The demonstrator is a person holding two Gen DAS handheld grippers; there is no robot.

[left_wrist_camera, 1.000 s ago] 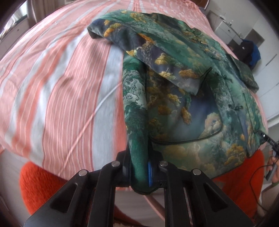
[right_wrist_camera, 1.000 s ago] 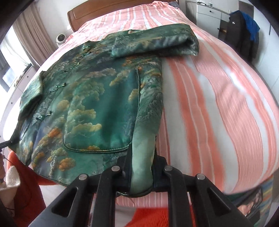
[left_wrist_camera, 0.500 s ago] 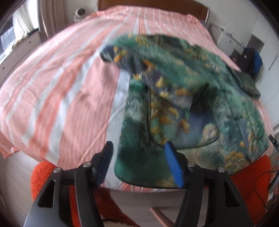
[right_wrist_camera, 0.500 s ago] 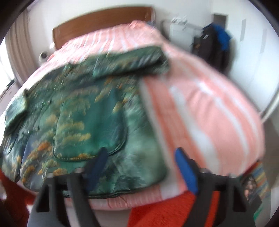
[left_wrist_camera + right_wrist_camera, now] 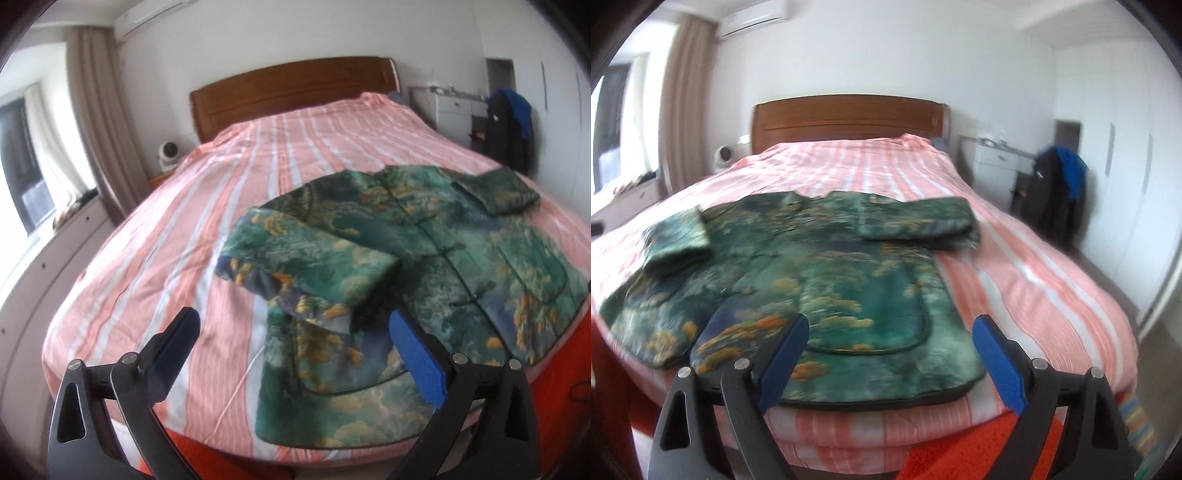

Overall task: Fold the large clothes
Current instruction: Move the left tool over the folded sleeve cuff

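A green jacket (image 5: 461, 258) printed with clouds and gold trees lies flat, front up, at the near end of the bed. One sleeve (image 5: 306, 258) is folded across the chest on the left, and the other sleeve (image 5: 919, 221) is folded in on the right. My left gripper (image 5: 293, 317) hovers above the jacket's near left corner. Its jaws are opening wide and nothing is between them. My right gripper (image 5: 891, 323) hangs over the hem (image 5: 886, 391) on the right side. Its jaws are also opening and hold nothing.
The bed's pink and white striped cover (image 5: 184, 221) runs back to a wooden headboard (image 5: 849, 118). An orange-red cloth (image 5: 960, 454) lies below the bed's foot. A dark and blue coat (image 5: 1060, 184) hangs by a white dresser (image 5: 993, 162) on the right.
Both grippers were shut on the jacket's lower hem corners. They have let go, opened wide, and drawn back and up, so the hem now lies flat on the bed.
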